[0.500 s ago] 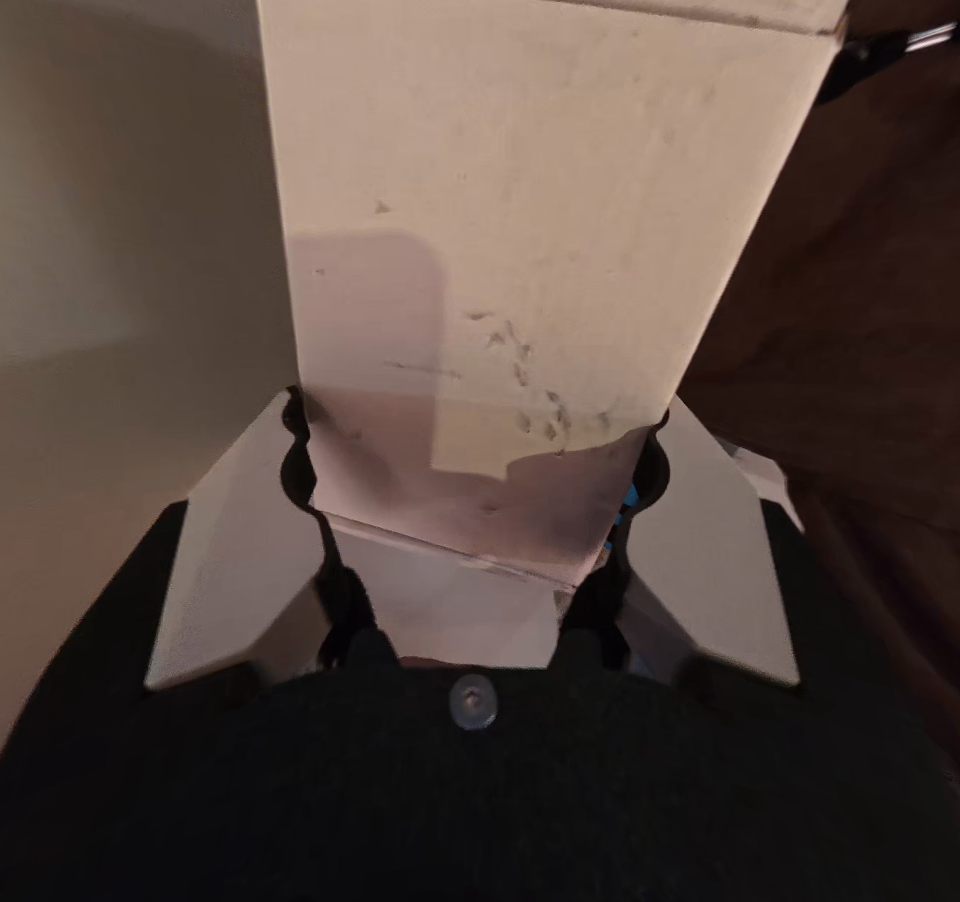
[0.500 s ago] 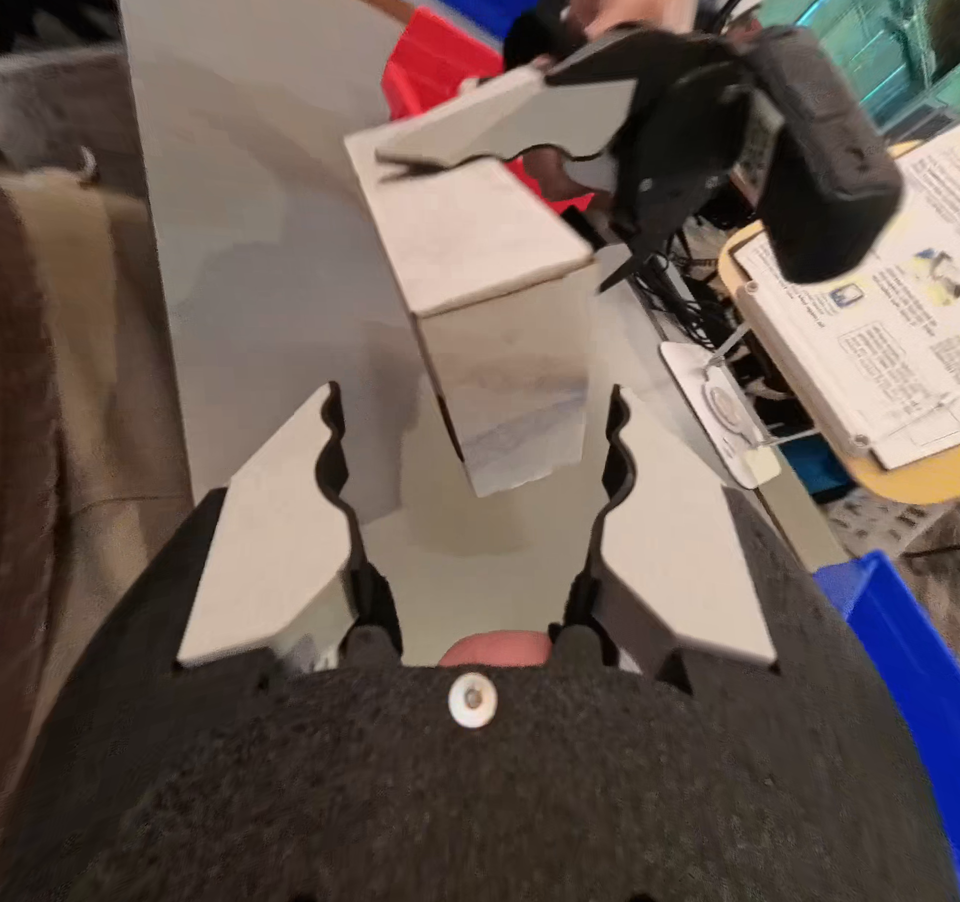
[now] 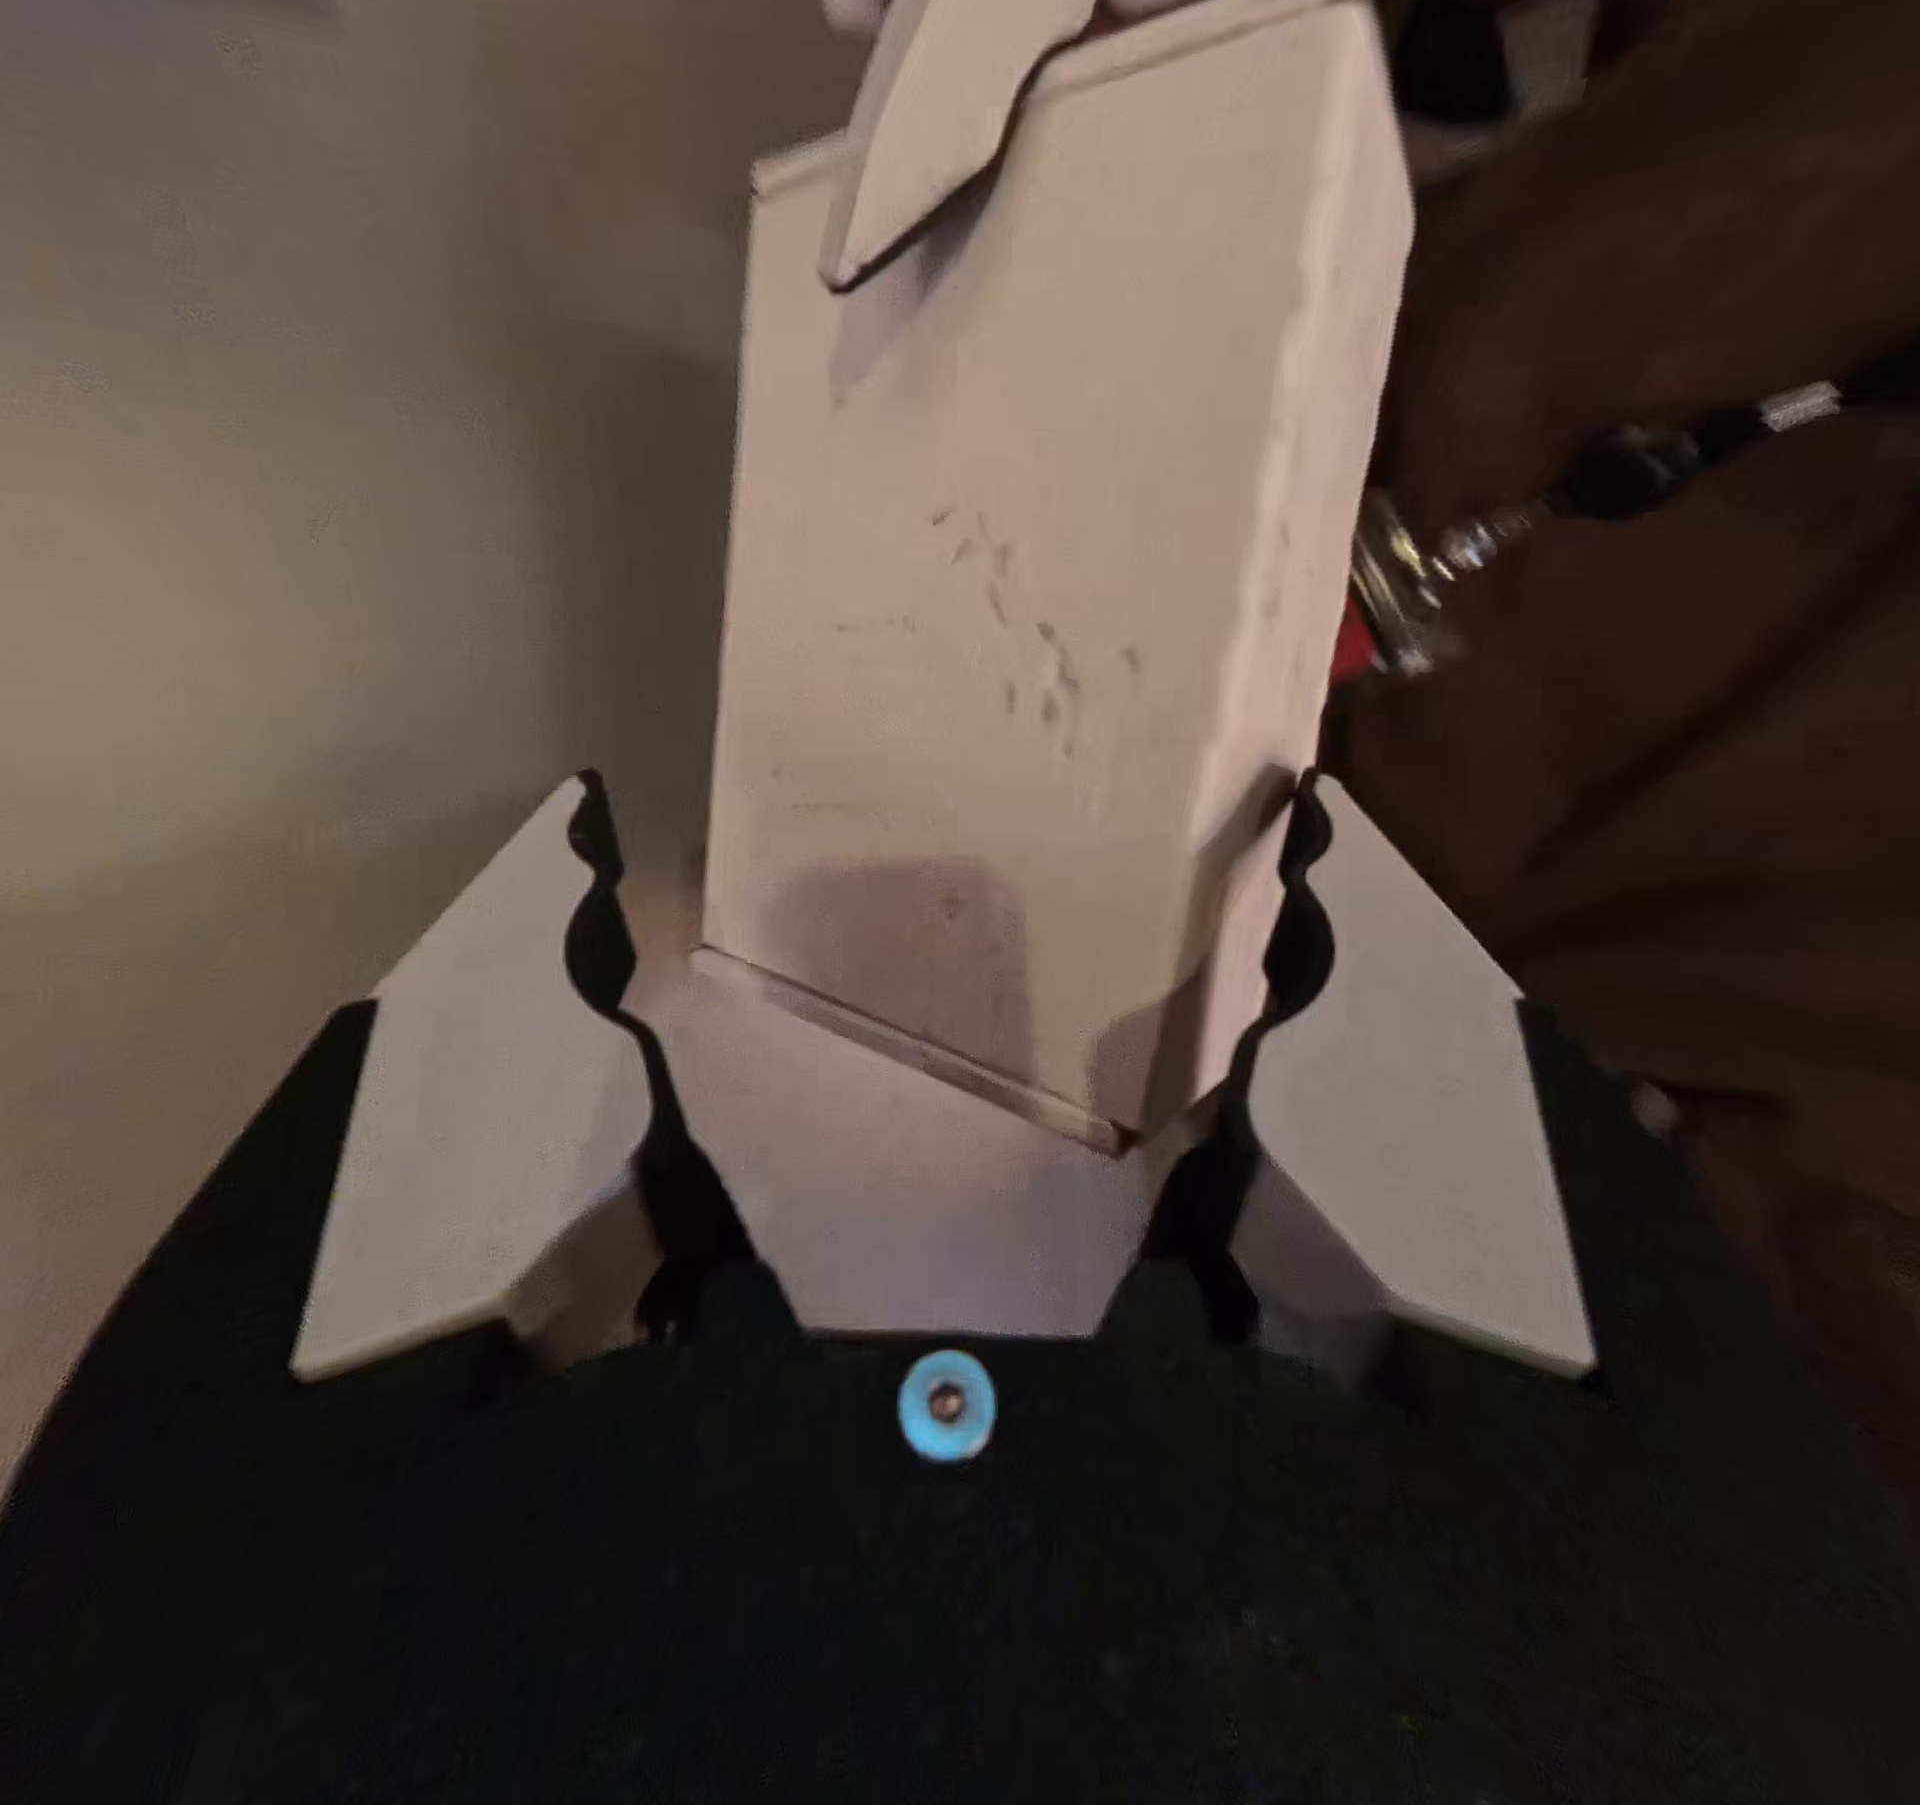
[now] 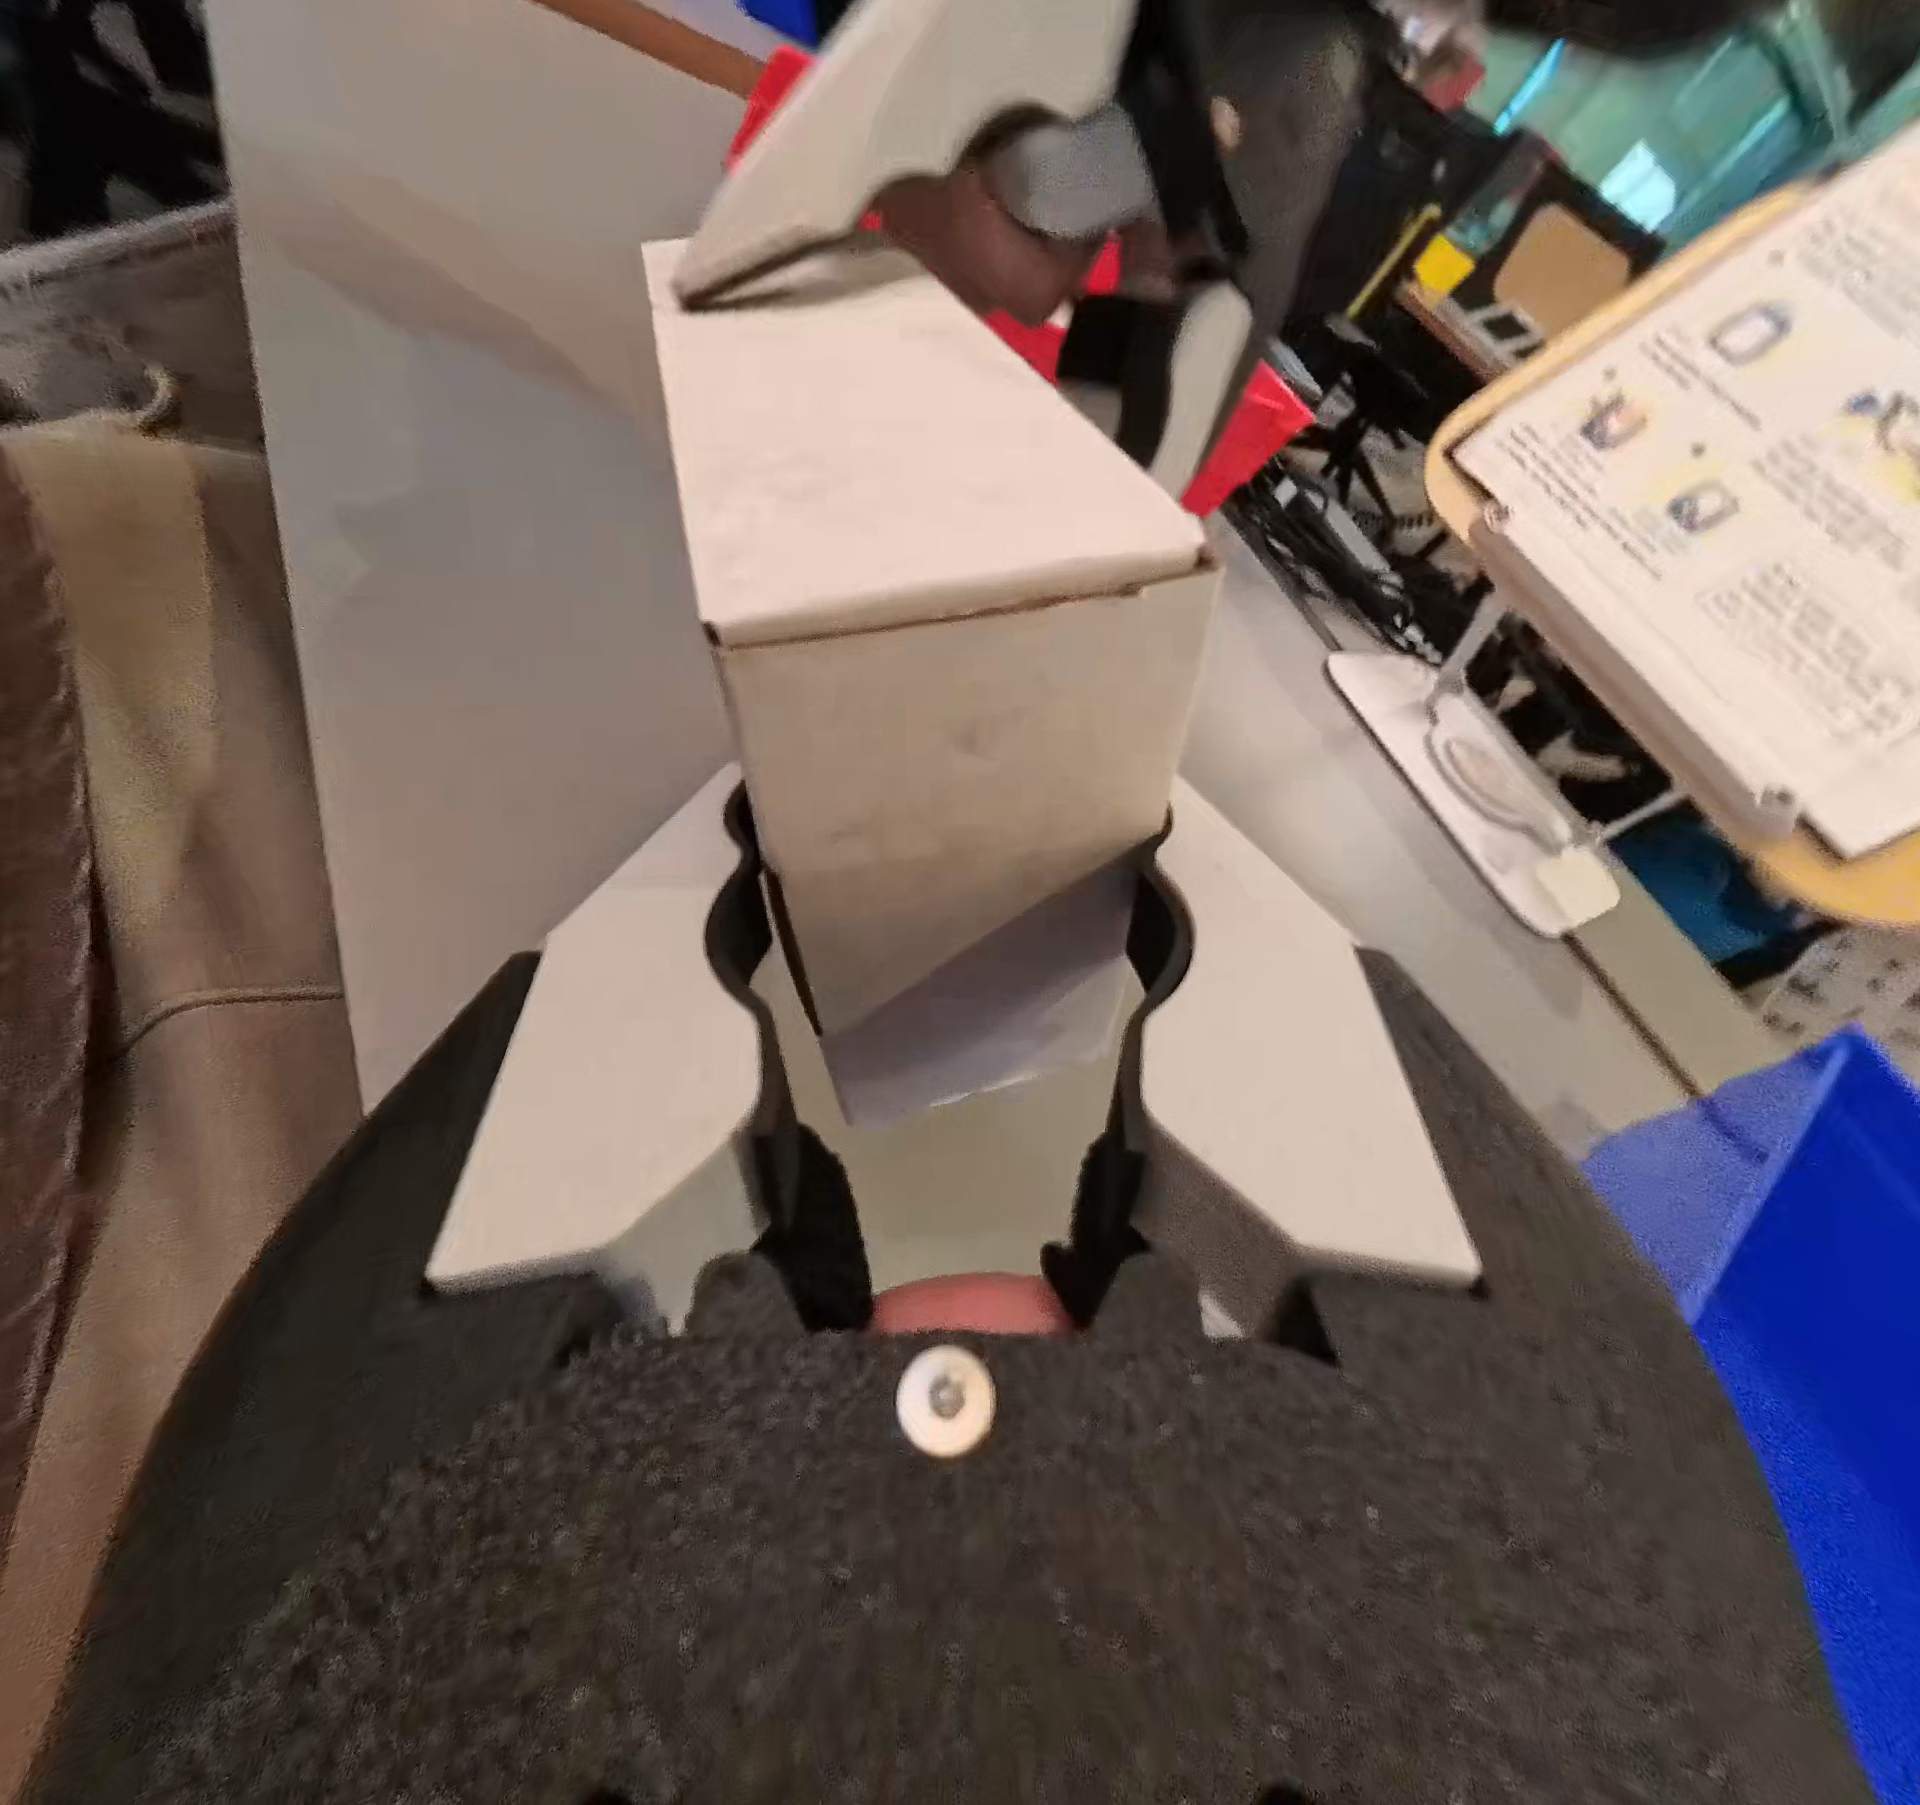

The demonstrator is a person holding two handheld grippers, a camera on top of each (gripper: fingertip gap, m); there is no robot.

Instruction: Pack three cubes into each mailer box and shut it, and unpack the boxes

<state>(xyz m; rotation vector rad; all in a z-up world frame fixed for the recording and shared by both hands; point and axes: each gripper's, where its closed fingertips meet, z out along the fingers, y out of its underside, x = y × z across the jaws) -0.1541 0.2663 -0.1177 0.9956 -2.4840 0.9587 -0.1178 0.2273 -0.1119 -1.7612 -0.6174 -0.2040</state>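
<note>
Since half a second ago, the right gripper (image 4: 951, 934) has come forward until its fingers flank the near end of the white mailer box (image 4: 935, 550), which then stood clear ahead of it; the box has also tilted in the left gripper's view.

Left wrist view: the left gripper (image 3: 951, 908) holds its fingers at medium spread. The shut mailer box (image 3: 1049, 550) rises between them and leans a little to the right. Its lower right edge touches the right finger's wavy black pad (image 3: 1294, 924). The left finger stands apart from the box, with a gap of pale counter (image 3: 343, 529) between. I cannot tell whether this gripper has any grip on the box. At the box's far top end, one grey finger of the right gripper lies flat on its face.

Right wrist view: the right gripper's fingers sit on either side of the box's near bottom end, close to both side walls. Motion blur hides whether they press firmly, so I cannot tell whether the grasp is closed. The box stretches away from the camera, lid shut, above the counter (image 4: 457, 321). A grey finger of the left gripper (image 4: 883, 145) rests on its far top edge. To the right stand a printed sheet (image 4: 1714, 508) on a stand and a blue bin (image 4: 1808, 1267). Something red (image 4: 1242, 436) shows behind the box.
</note>
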